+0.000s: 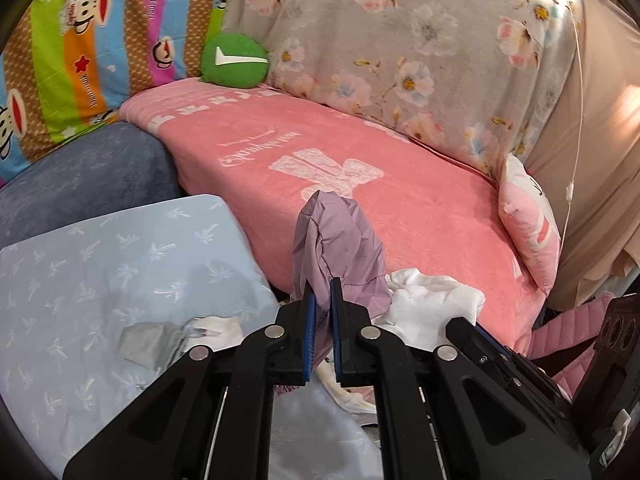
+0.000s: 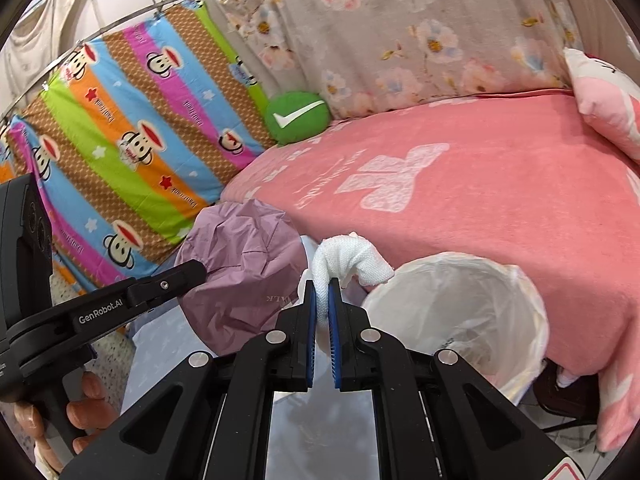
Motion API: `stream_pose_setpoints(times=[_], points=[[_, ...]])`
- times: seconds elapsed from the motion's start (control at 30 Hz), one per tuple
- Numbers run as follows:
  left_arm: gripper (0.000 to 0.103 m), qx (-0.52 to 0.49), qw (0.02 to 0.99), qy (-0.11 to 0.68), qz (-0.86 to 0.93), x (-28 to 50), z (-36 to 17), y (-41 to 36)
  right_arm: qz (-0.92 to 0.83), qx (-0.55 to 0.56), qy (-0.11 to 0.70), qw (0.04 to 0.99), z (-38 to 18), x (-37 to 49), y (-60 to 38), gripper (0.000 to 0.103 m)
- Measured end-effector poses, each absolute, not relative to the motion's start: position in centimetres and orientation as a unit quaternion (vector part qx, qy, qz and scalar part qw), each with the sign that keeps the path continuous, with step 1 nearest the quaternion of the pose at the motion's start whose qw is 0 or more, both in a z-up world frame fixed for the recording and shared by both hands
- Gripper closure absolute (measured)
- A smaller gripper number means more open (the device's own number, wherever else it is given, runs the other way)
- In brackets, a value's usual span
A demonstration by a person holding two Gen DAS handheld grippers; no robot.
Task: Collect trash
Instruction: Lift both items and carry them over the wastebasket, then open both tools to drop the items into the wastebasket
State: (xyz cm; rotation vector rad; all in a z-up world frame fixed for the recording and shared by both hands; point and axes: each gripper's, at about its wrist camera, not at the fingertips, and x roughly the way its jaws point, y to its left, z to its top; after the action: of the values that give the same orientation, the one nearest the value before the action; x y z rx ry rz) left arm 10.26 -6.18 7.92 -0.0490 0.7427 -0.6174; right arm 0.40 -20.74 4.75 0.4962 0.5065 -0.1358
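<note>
My left gripper (image 1: 323,286) is shut on a crumpled lilac cloth (image 1: 340,248), which stands up from its blue pads in front of the pink bed. The same lilac cloth (image 2: 244,260) bulges at the left gripper's finger (image 2: 176,280) in the right wrist view. My right gripper (image 2: 322,286) is shut on a wad of white woven cloth (image 2: 352,258) that droops over its tips. Just right of it stands a bin lined with a white plastic bag (image 2: 524,300), its mouth open. In the left wrist view the white cloth (image 1: 432,300) shows beside the right gripper's finger (image 1: 476,340).
A pink blanket (image 1: 400,184) covers the bed, with a floral sheet (image 1: 400,40) and a striped monkey-print sheet (image 2: 132,152) hung behind. A green round cushion (image 1: 234,60), a pink pillow (image 1: 532,228) and a pale blue pillow (image 1: 120,264) bearing a grey scrap (image 1: 152,346) lie around. A hand (image 2: 84,408) holds the left grip.
</note>
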Motion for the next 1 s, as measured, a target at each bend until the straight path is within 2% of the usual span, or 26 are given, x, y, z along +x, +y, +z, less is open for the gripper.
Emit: stream_pose_setpoints(times=[0.8, 0.87, 0.9, 0.93, 0.97, 1.0], points=[[0.093, 0.007, 0.853, 0.385, -0.354, 9.7, 6.0, -14.5, -0.114, 0.274, 0.245, 0.923, 2.8, -1.8, -26.7, 0.096], [0.086, 0.007, 0.853, 0.386, -0.352, 9.7, 5.8, -14.6, -0.114, 0.274, 0.246, 0.923, 2.7, -1.7, -26.7, 0.096], [0.075, 0.006, 0.853, 0.385, -0.352, 9.8, 5.8, -14.6, -0.115, 0.274, 0.247, 0.922, 2.8, -1.6, -26.8, 0.096], [0.058, 0.006, 0.855, 0.383, -0.349, 9.8, 5.9, -14.6, -0.116, 0.274, 0.247, 0.922, 2.7, -1.5, -26.8, 0.095], [0.048, 0.006, 0.860, 0.380, -0.342, 9.7, 5.9, -14.6, -0.116, 0.275, 0.248, 0.921, 2.6, -1.4, -26.7, 0.092], [0.032, 0.005, 0.866, 0.374, -0.333, 9.7, 6.0, -14.4, -0.117, 0.277, 0.249, 0.921, 2.5, -1.4, -26.7, 0.092]])
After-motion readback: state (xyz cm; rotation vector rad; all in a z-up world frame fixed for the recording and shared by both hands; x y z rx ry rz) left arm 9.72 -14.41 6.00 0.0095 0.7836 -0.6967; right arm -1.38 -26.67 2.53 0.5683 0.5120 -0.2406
